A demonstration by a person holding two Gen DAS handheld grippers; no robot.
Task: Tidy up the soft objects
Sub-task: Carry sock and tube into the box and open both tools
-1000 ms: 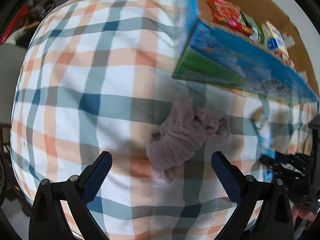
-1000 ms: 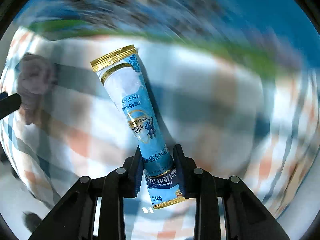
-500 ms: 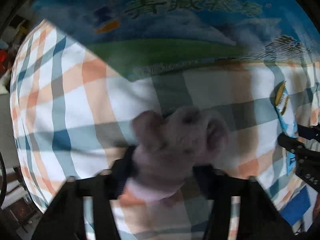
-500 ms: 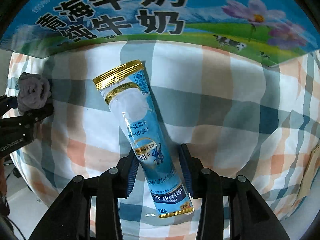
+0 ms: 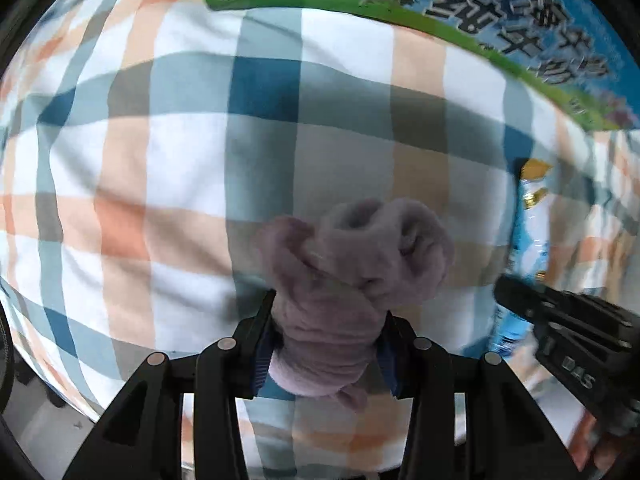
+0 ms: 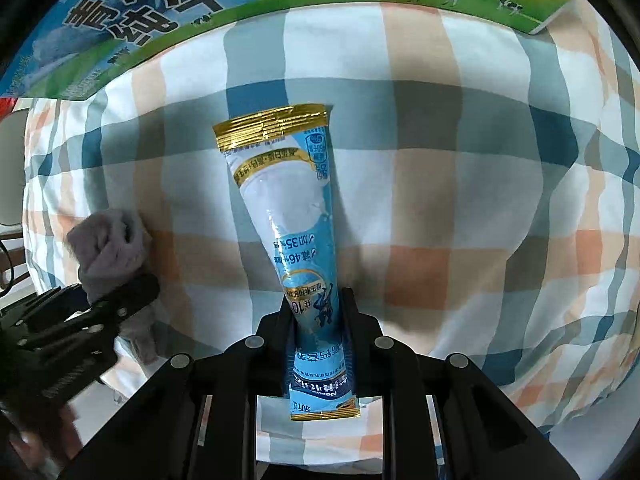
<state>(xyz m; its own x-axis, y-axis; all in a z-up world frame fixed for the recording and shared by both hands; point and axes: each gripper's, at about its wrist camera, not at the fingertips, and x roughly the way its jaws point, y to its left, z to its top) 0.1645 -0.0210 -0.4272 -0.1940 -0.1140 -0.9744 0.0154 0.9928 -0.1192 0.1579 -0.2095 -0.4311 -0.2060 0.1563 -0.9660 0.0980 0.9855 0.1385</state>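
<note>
My left gripper (image 5: 326,332) is shut on a crumpled mauve cloth (image 5: 352,276), held over the plaid tablecloth (image 5: 160,160); the cloth also shows at the left of the right wrist view (image 6: 112,252), with the left gripper (image 6: 116,300) below it. My right gripper (image 6: 318,320) is shut on the lower part of a long blue sachet with gold ends (image 6: 292,216), which points away from me. The sachet shows at the right edge of the left wrist view (image 5: 528,232), above the right gripper (image 5: 516,296).
A blue and green milk carton box (image 6: 200,12) with black Chinese lettering stands at the far side of the table, also in the left wrist view (image 5: 500,20). The table's near edge (image 5: 80,412) runs below my left gripper.
My left gripper went from open around the cloth to shut on it and lifted it. My right gripper loosened, then closed again on the sachet. Both moved closer to the milk box.
</note>
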